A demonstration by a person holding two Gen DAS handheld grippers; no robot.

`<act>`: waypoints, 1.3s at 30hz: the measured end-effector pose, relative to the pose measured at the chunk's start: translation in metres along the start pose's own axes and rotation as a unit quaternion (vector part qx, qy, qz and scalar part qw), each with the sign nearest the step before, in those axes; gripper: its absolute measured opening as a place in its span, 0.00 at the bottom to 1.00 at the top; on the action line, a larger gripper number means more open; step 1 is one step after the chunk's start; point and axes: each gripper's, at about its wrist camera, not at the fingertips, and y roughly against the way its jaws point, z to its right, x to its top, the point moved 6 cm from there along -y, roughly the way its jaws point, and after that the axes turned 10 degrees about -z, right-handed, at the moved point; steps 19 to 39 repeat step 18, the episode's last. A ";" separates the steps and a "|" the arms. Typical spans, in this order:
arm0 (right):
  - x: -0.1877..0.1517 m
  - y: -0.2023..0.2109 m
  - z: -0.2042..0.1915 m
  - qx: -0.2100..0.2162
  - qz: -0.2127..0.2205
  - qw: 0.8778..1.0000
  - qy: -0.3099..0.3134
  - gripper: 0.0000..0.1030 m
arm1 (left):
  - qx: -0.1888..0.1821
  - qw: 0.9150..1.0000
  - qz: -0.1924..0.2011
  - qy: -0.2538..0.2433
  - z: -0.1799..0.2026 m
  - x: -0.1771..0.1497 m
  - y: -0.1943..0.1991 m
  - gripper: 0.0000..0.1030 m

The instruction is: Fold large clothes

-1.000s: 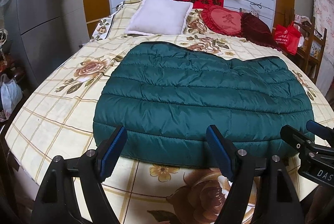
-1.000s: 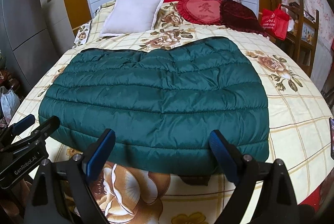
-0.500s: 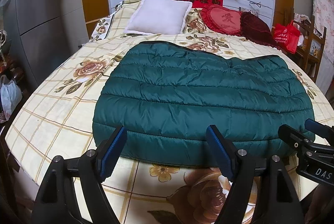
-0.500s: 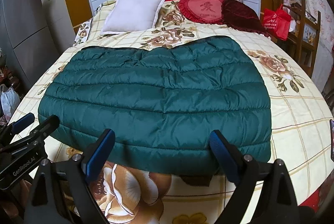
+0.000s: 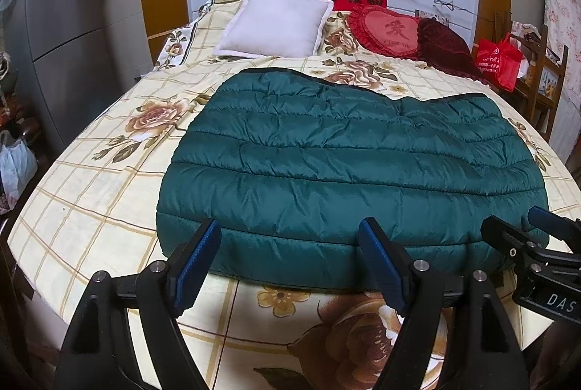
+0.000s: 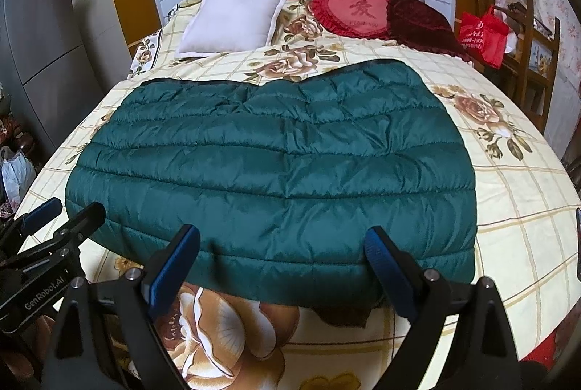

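Observation:
A dark green quilted down garment (image 5: 345, 165) lies folded flat across the flowered bedspread (image 5: 90, 179); it also shows in the right wrist view (image 6: 276, 165). My left gripper (image 5: 290, 237) is open and empty, held just before the garment's near edge, toward its left part. My right gripper (image 6: 281, 244) is open and empty, before the near edge toward its right part. Each gripper shows at the edge of the other's view: the right one (image 5: 523, 234) and the left one (image 6: 65, 212).
A white pillow (image 5: 272, 23), a red heart cushion (image 5: 388, 30) and a dark red cushion (image 5: 446, 48) lie at the bed's head. A grey fridge (image 5: 54, 45) stands left. A red bag (image 5: 497, 59) sits on a wooden chair right.
Both grippers have shifted very slightly; the garment has not moved and both grippers stay open.

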 end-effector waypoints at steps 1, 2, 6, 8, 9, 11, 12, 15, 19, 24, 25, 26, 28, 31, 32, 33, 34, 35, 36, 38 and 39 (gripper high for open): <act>0.000 0.000 0.000 0.000 0.000 1.000 0.000 0.92 | 0.000 1.000 0.000 0.000 0.000 0.000 0.000 0.82; 0.000 -0.001 0.000 -0.001 0.000 1.000 0.000 0.92 | 0.000 1.000 0.000 0.000 0.000 0.000 0.000 0.82; 0.000 -0.002 0.001 0.001 -0.002 1.000 -0.001 0.92 | 0.000 1.000 -0.001 0.001 0.000 0.000 0.000 0.82; 0.000 -0.002 0.001 0.001 -0.002 1.000 -0.001 0.92 | -0.001 1.000 -0.002 0.001 0.000 0.000 -0.002 0.82; 0.000 -0.002 0.001 0.000 -0.002 1.000 0.000 0.92 | -0.001 1.000 -0.002 0.001 0.000 -0.001 -0.003 0.82; 0.000 -0.003 0.001 0.000 -0.002 1.000 0.000 0.92 | -0.002 1.000 -0.003 0.001 0.000 -0.001 -0.004 0.82; 0.000 -0.003 0.001 0.001 -0.004 1.000 0.000 0.92 | -0.003 1.000 -0.004 0.001 -0.001 -0.001 -0.005 0.82; 0.000 -0.005 0.000 0.001 -0.006 1.000 0.002 0.92 | -0.006 1.000 -0.005 0.005 -0.002 0.000 -0.007 0.82; -0.001 -0.007 0.000 0.002 -0.010 1.000 0.002 0.92 | -0.009 1.000 -0.008 0.007 -0.004 -0.001 -0.010 0.82; -0.001 -0.007 0.000 0.002 -0.010 1.000 0.002 0.92 | -0.009 1.000 -0.008 0.007 -0.004 -0.001 -0.010 0.82; -0.001 -0.007 0.000 0.002 -0.010 1.000 0.002 0.92 | -0.009 1.000 -0.008 0.007 -0.004 -0.001 -0.010 0.82; -0.001 -0.007 0.000 0.002 -0.010 1.000 0.002 0.92 | -0.009 1.000 -0.008 0.007 -0.004 -0.001 -0.010 0.82; -0.001 -0.007 0.000 0.002 -0.010 1.000 0.002 0.92 | -0.009 1.000 -0.008 0.007 -0.004 -0.001 -0.010 0.82; -0.001 -0.007 0.000 0.002 -0.010 1.000 0.002 0.92 | -0.009 1.000 -0.008 0.007 -0.004 -0.001 -0.010 0.82; -0.001 -0.007 0.000 0.002 -0.010 1.000 0.002 0.92 | -0.009 1.000 -0.008 0.007 -0.004 -0.001 -0.010 0.82; -0.001 -0.007 0.000 0.002 -0.010 1.000 0.002 0.92 | -0.009 1.000 -0.008 0.007 -0.004 -0.001 -0.010 0.82; -0.001 -0.007 0.000 0.002 -0.010 1.000 0.002 0.92 | -0.009 1.000 -0.008 0.007 -0.004 -0.001 -0.010 0.82; -0.001 -0.007 0.000 0.002 -0.010 1.000 0.002 0.92 | -0.009 1.000 -0.008 0.007 -0.004 -0.001 -0.010 0.82; -0.001 -0.007 0.000 0.002 -0.010 1.000 0.002 0.92 | -0.009 1.000 -0.008 0.007 -0.004 -0.001 -0.010 0.82; -0.001 -0.007 0.000 0.002 -0.010 1.000 0.002 0.92 | -0.009 1.000 -0.008 0.007 -0.004 -0.001 -0.010 0.82; -0.001 -0.007 0.000 0.002 -0.010 1.000 0.002 0.92 | -0.009 1.000 -0.008 0.007 -0.004 -0.001 -0.010 0.82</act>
